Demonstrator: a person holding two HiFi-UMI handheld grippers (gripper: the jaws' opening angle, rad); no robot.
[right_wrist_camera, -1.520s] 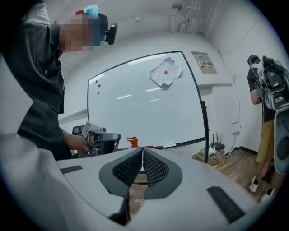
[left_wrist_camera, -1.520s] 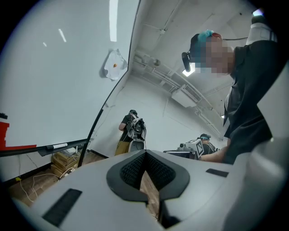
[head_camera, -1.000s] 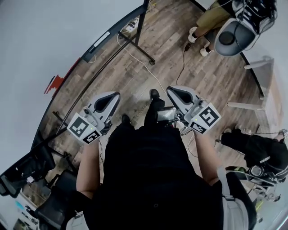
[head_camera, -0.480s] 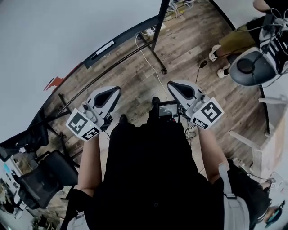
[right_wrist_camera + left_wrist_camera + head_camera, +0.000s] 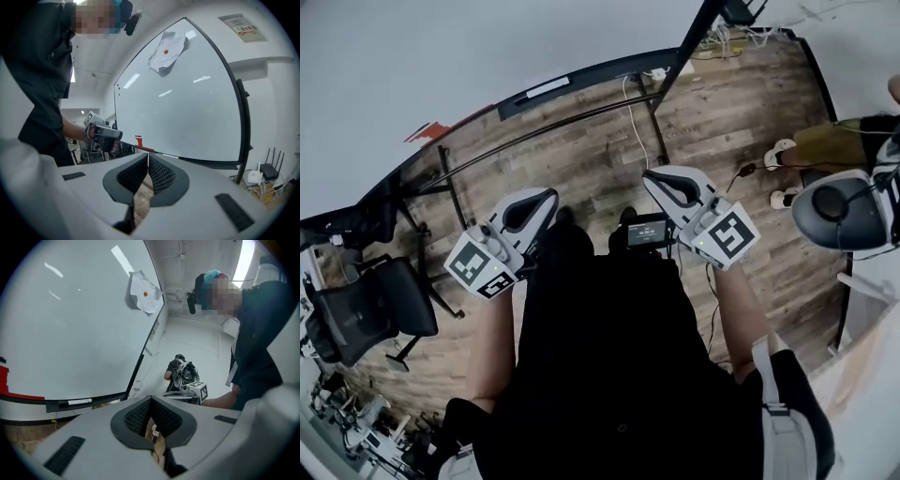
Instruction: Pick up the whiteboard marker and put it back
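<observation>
We are holding both grippers low in front of our dark-clothed body, over the wooden floor. The left gripper is clenching its fingers tip to tip with nothing between them, and the right gripper is pressing its own fingers together the same way, empty. A small screen device is sitting between the two grippers at our chest. Beyond them, a black bar of the board's stand is running between us and the tray. The whiteboard marker is lying flat in that tray, well apart from both grippers, its long axis running along the tray and parallel to the board's lower edge. The left gripper view is showing its dark cap pointing toward the red piece at the tray's far left, while the head view is giving only a pale sliver there. Above it the whiteboard is standing, with a sheet of paper pinned high up by an orange magnet, which the head view is not showing. Only the head view is taking in the office chair at the left and a seated person's shoes at the right. The right gripper view alone is showing a router past the board's right leg.
</observation>
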